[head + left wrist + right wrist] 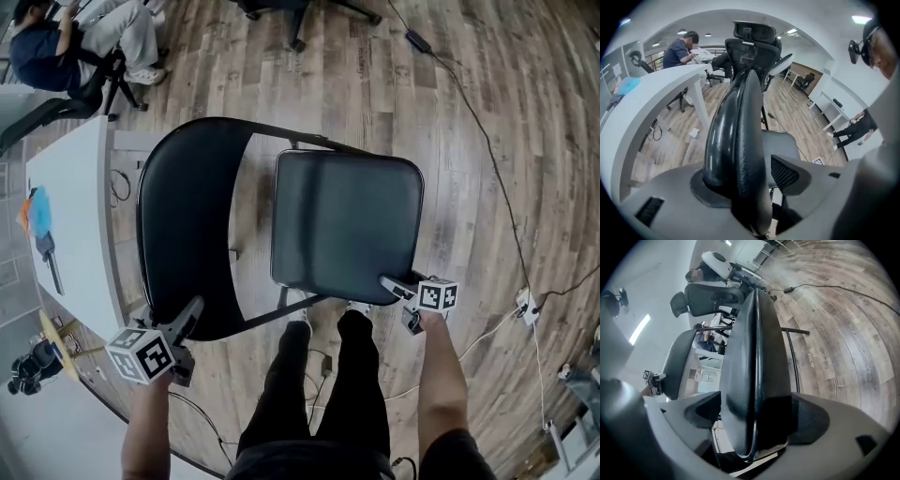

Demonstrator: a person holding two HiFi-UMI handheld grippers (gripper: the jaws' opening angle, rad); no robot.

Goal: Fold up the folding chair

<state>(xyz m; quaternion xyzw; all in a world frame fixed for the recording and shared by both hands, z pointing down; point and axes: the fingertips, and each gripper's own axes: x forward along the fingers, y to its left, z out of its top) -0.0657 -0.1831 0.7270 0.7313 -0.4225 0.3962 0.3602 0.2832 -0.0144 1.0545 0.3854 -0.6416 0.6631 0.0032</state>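
Floor (469,141) wood, long white desk (80,216) on it. Chair (300,230) stands on the floor just beside the desk, fully open, fold not started.

Chair has its back to the desk. The backrest (183,230) is on the desk side. The seat (347,225) lies flat and level, reaching away from the desk, so the chair faces away from it. The backrest's long axis runs along the desk's long edge. You stand at the chair's side, not in front of it.

Left gripper (187,314) is on the backrest rim, the end nearest you, close to the desk. Its jaws are partly closed with the rim filling the gap, and the pads look to be against it, so call it gripped.

Right gripper (398,284) is on the seat's front corner, the corner far from the desk. Its jaws are at their widest and straddle the seat edge. No clear squeeze on it yet.

Why held this way, my read: one grip steadies the back. The other takes the seat front, the part that has to swing up toward the backrest to close the chair.
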